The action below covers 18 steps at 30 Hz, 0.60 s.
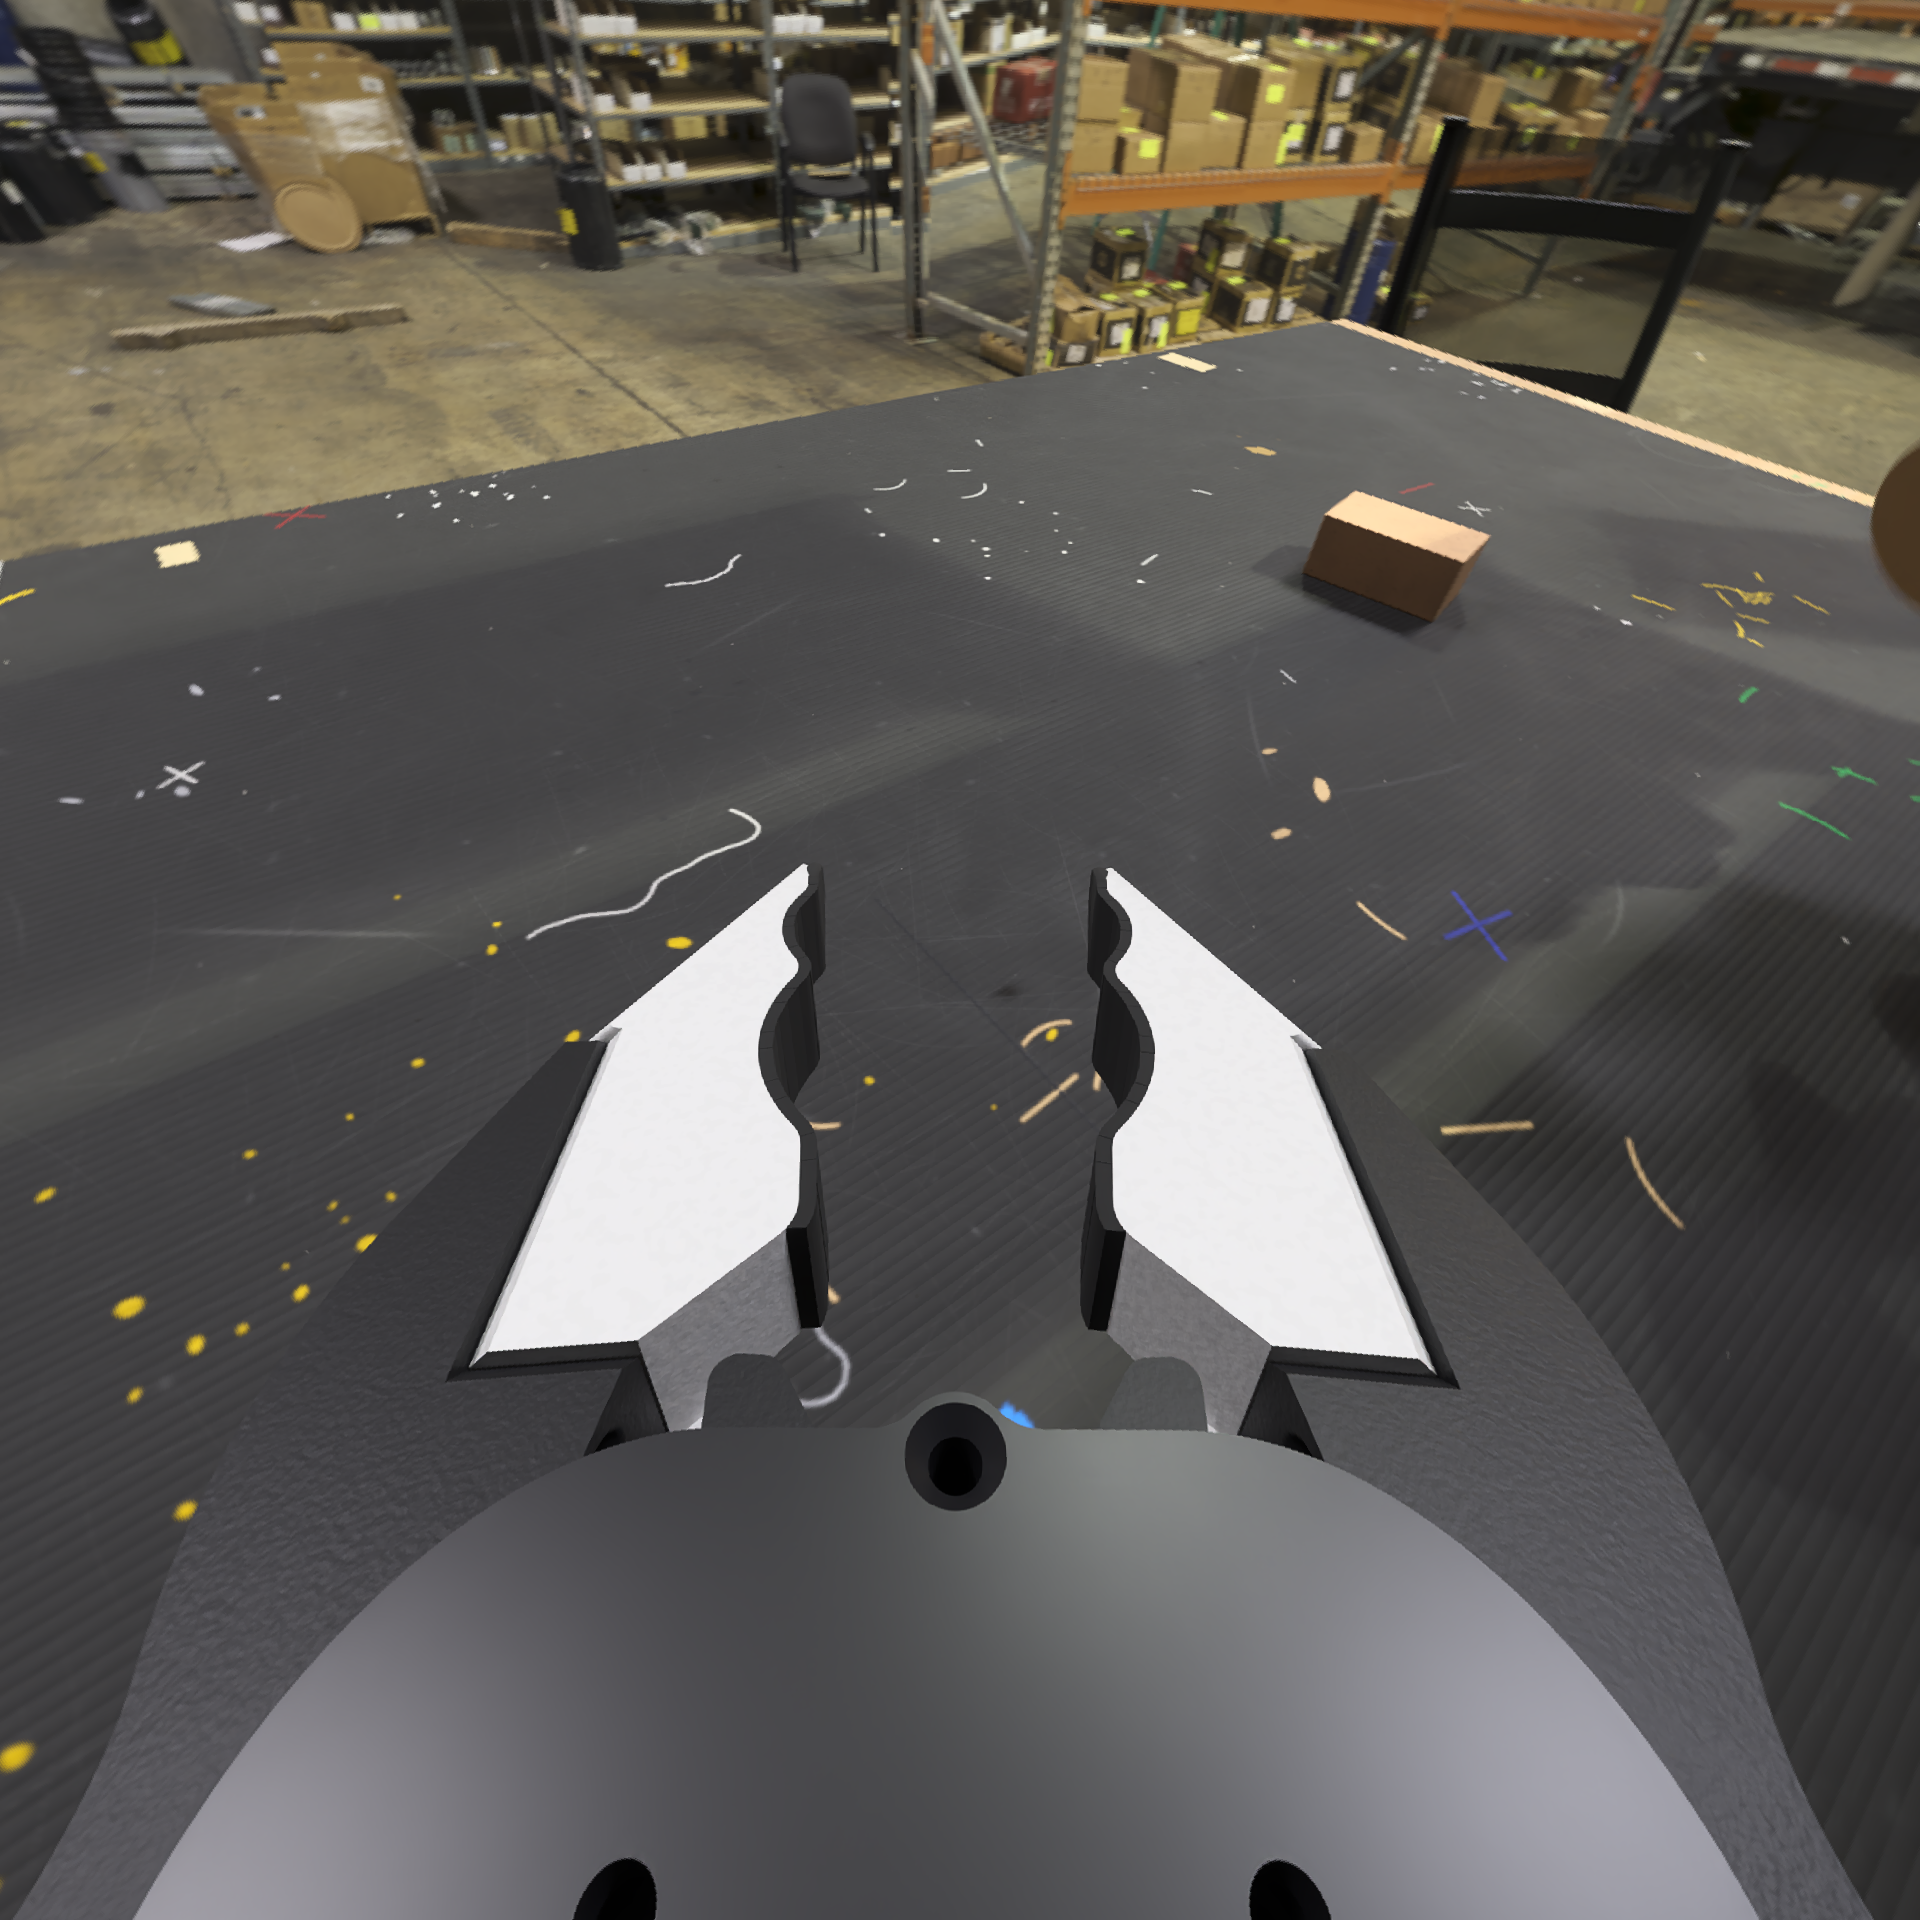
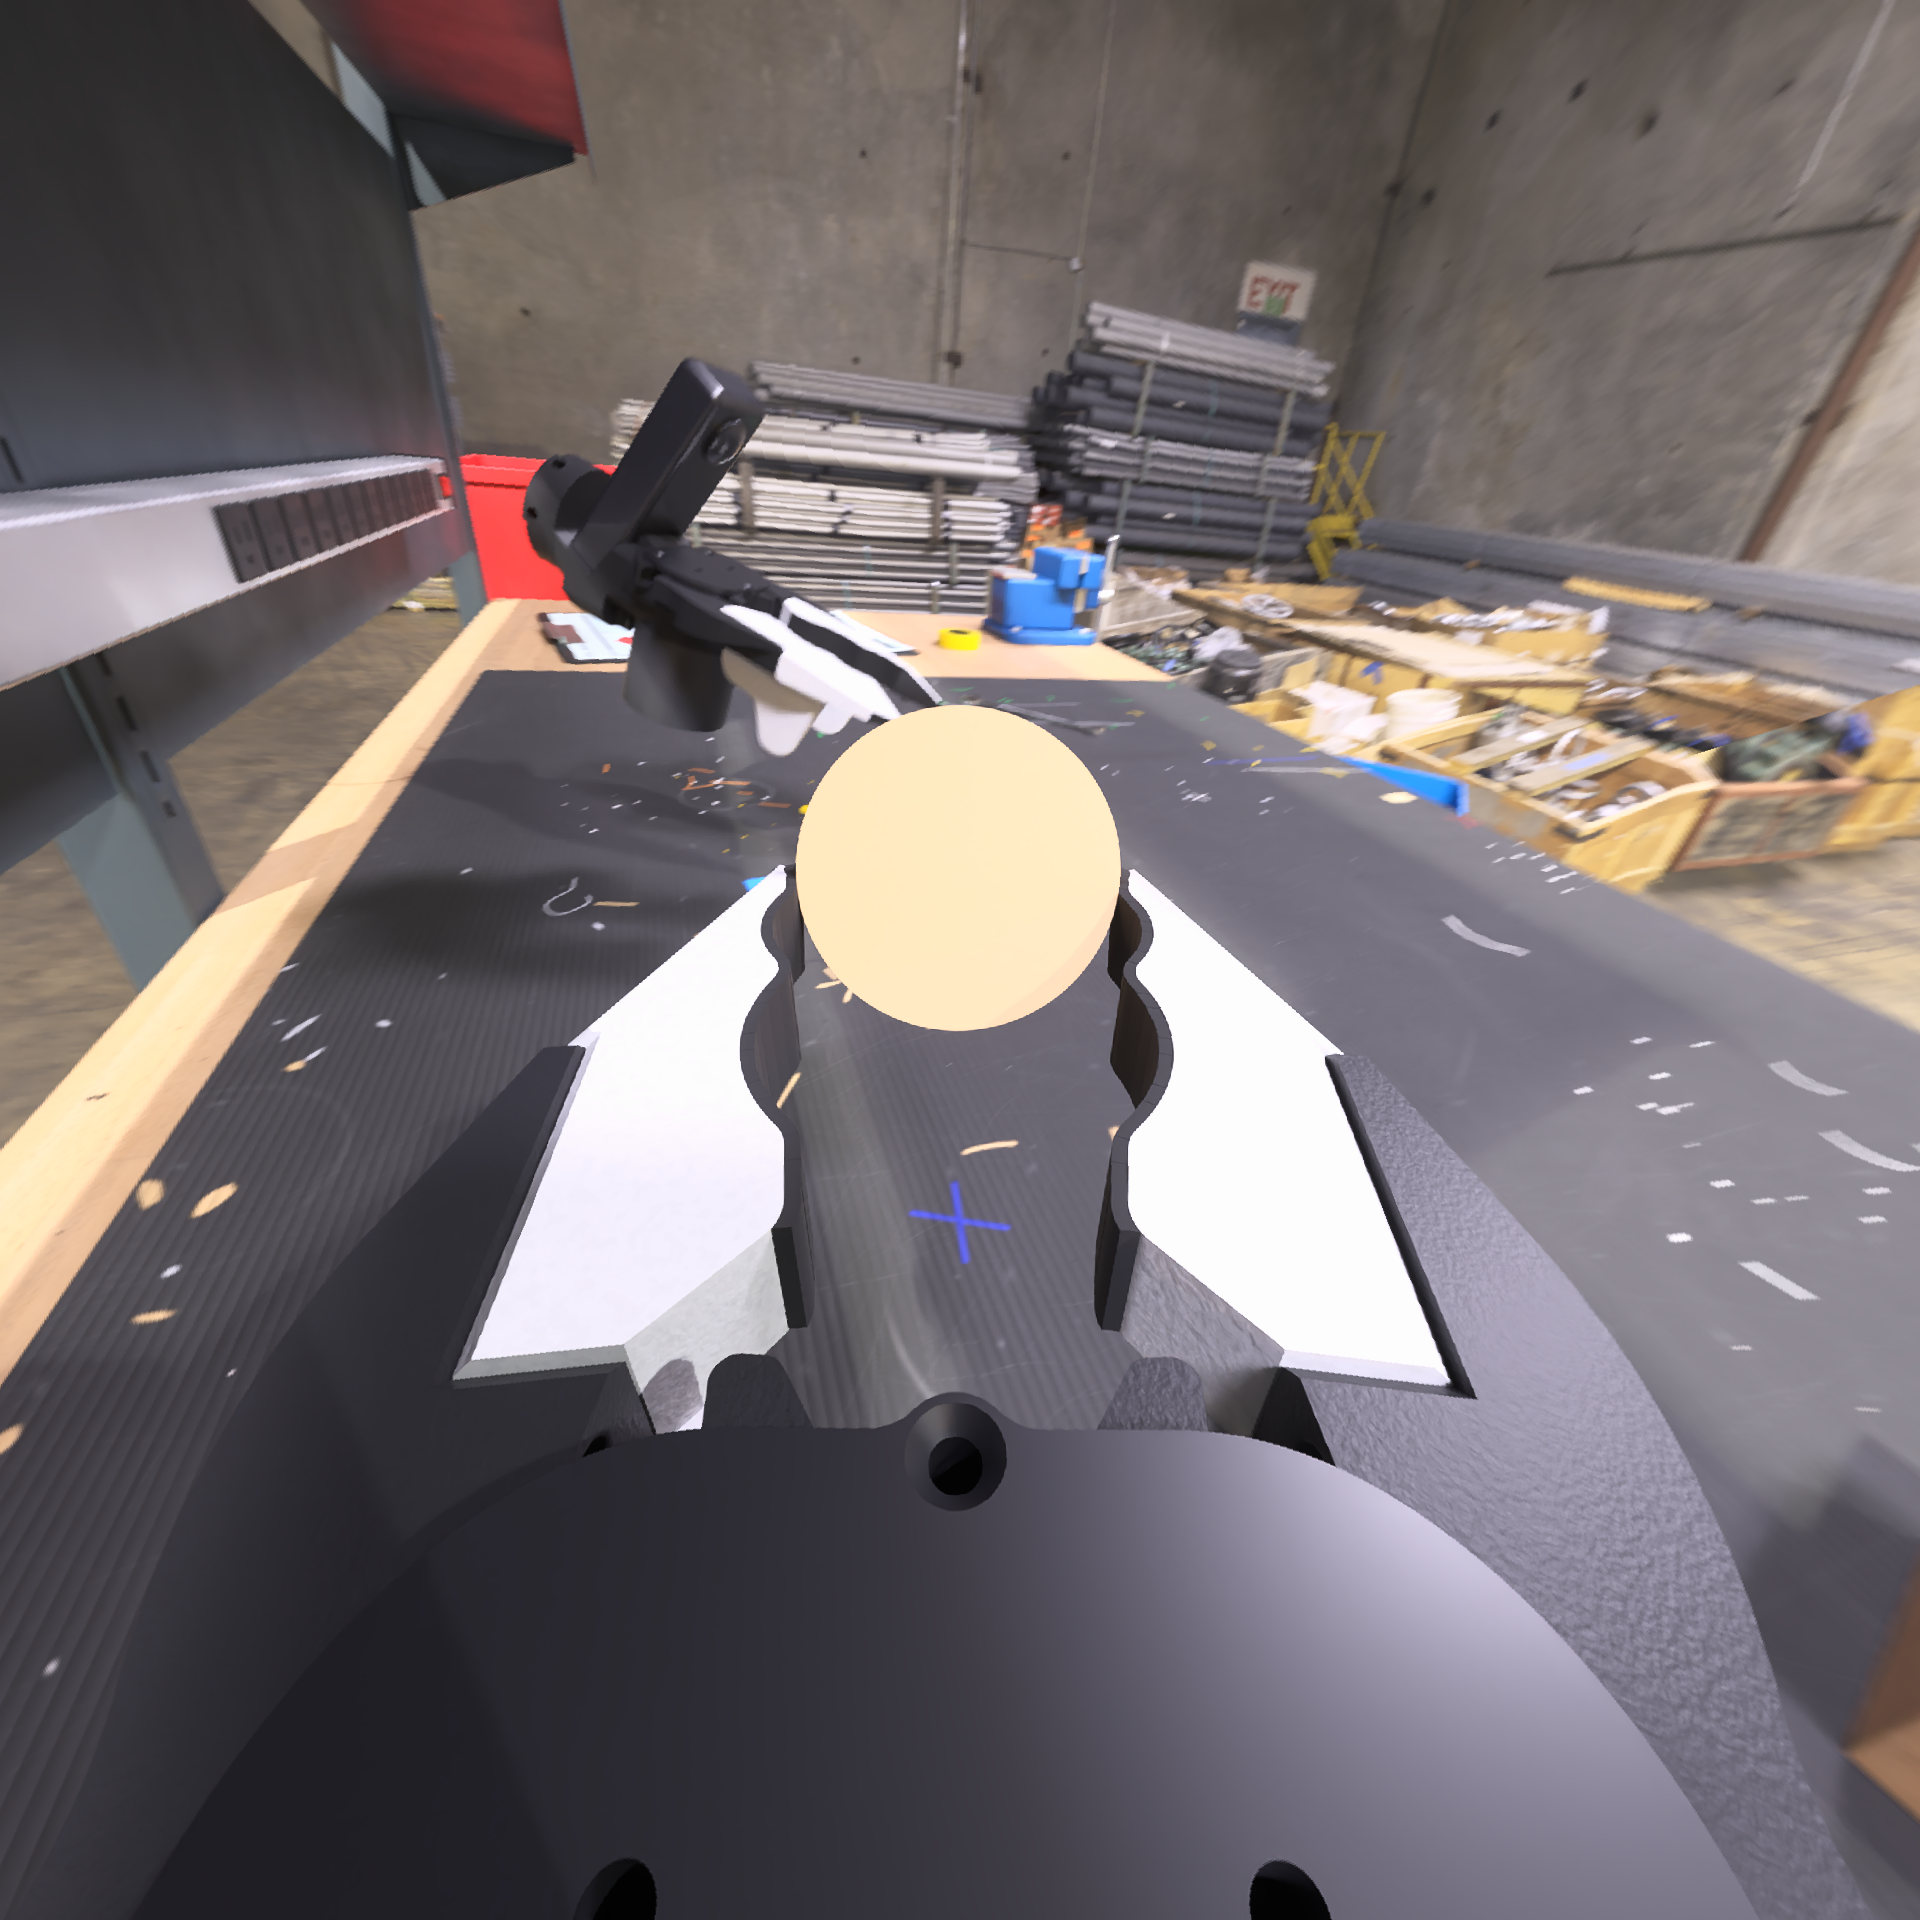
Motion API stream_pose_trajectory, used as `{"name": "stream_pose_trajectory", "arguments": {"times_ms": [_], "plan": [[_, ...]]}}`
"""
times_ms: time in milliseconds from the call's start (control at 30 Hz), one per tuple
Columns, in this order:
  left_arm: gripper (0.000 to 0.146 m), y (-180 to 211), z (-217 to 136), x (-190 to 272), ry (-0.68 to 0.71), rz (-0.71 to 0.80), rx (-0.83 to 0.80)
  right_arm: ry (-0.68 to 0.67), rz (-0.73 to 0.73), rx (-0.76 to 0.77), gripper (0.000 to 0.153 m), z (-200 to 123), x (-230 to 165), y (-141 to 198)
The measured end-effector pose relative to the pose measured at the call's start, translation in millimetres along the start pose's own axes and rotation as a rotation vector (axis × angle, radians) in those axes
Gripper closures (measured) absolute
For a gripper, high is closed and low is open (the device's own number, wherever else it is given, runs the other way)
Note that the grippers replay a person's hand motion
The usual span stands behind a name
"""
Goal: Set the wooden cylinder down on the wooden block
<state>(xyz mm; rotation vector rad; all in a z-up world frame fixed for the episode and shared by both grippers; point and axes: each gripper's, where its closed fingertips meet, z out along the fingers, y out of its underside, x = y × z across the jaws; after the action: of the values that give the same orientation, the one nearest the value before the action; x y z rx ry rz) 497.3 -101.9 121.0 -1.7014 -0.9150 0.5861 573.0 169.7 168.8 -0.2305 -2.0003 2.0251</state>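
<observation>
Your right tongs [image 2: 958,883] had the wooden cylinder [image 2: 957,869] pinched between their tips, and you saw only its round, pale end face, so its long axis ran straight away from that camera, along the fingers and roughly level over the dark tabletop [image 2: 1455,1039]. It hung clear of the mat, above a blue cross mark [image 2: 960,1222]. Your left tongs [image 1: 956,883] stood parted with nothing between them, low over the tabletop [image 1: 520,727]; from the right wrist view the same left tongs [image 2: 831,675] showed farther off, beyond the cylinder. The wooden block [image 1: 1394,554] lay flat on the mat toward the far right of the left wrist view, its longer side running across and a little away, well apart from both tongs. As for containers, wooden crates [image 2: 1558,769] off the tabletop's right side held jumbled metal parts, too small to sort out, and a red bin [image 2: 509,530] sat at the far end, contents hidden. A sign [image 2: 1276,293] hung on the concrete wall; the cardboard boxes [image 1: 1174,104] on the shelving carried yellow stickers, too small to read.
</observation>
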Motion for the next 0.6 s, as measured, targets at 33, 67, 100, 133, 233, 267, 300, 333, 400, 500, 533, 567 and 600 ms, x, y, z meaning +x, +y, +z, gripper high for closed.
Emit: {"name": "stream_pose_trajectory", "arguments": {"times_ms": [33, 67, 100, 133, 233, 267, 300, 333, 400, 500, 533, 567, 600], "plan": [[0.095, -0.1, -2.6, -1.4, 0.015, 0.015, -0.001, 0.025, -0.025, 0.006, 0.093, -3.6, 1.8, -9.6], [0.095, -0.1, -5.3, -5.2, 0.007, 0.035, -0.011, 0.053, -0.049, 0.013, 0.093, -8.1, 3.6, -20.3], [0.095, 0.1, -7.9, -9.5, -0.015, 0.053, -0.019, 0.082, -0.074, 0.026, 0.093, -13.4, 5.3, -32.5], [0.094, 0.8, -10.1, -12.4, -0.028, 0.066, -0.024, 0.111, -0.100, 0.042, 0.093, -19.5, 7.2, -46.1], [0.093, 4.0, -13.4, -14.2, 0.000, 0.049, -0.022, 0.177, -0.163, 0.090, 0.093, -36.0, 18.1, -89.6], [0.093, 4.5, -13.5, -14.8, 0.007, 0.033, -0.018, 0.188, -0.173, 0.098, 0.093, -40.0, 25.5, -102.4], [0.094, 4.4, -13.4, -15.2, 0.013, 0.019, -0.013, 0.223, -0.188, 0.092, 0.093, -43.6, 37.4, -112.6], [0.094, 4.1, -13.3, -15.0, 0.021, 0.010, -0.008, 0.276, -0.201, 0.065, 0.093, -47.0, 53.0, -119.5], [0.094, 3.8, -12.9, -14.9, 0.028, 0.002, -0.009, 0.385, -0.195, -0.022, 0.093, -52.6, 89.9, -123.1], [0.094, 7.0, -11.2, -14.8, 0.026, 0.012, -0.026, 0.564, -0.061, -0.131, 0.093, -58.9, 156.0, -104.8], [0.094, 9.0, -10.4, -14.5, 0.029, 0.014, -0.036, 0.608, 0.001, -0.158, 0.093, -60.8, 177.6, -92.9], [0.094, 11.0, -9.6, -14.1, 0.032, 0.014, -0.045, 0.655, 0.068, -0.179, 0.093, -62.4, 196.7, -78.7], [0.095, 12.7, -9.0, -13.4, 0.038, 0.012, -0.053, 0.671, 0.152, -0.206, 0.093, -62.1, 211.2, -62.7]]}}
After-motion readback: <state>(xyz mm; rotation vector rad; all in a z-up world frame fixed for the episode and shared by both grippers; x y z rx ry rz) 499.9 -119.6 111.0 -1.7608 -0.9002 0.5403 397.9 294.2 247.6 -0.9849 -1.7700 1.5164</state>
